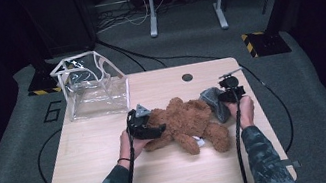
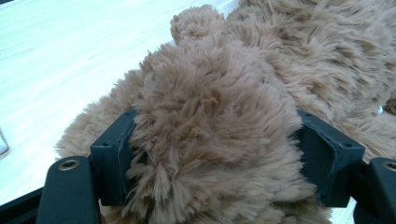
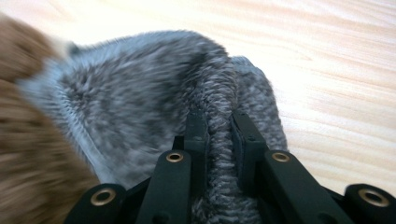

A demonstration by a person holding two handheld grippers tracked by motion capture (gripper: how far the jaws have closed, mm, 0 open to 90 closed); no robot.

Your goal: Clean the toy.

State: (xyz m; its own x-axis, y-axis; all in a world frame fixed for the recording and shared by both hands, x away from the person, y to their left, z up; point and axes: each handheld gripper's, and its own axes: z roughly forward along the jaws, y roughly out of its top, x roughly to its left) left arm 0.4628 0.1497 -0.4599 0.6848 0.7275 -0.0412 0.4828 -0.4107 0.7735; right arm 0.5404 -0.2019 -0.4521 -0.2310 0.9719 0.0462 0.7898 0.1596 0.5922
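Pale wooden surface (image 1: 110, 151), standing on grey carpet in a dark room, is carrying a brown teddy bear (image 1: 188, 122), which is lying sprawled just right of the surface's middle. Left gripper (image 1: 156, 129) is lying at the bear's left side; in the left gripper view its jaws are standing wide and pressing into a thick tuft of the bear's fur (image 2: 212, 135), gripping it. Grey knitted hat (image 1: 215, 102) is lying against the bear's right side, touching it. Right gripper (image 1: 229, 96) is sitting at the hat's right edge, its jaws nearly closed and pinching a ribbed fold of the hat (image 3: 219, 140). Clear plastic bag (image 1: 91, 86) is standing open well to the bear's upper left, at the surface's far left corner.
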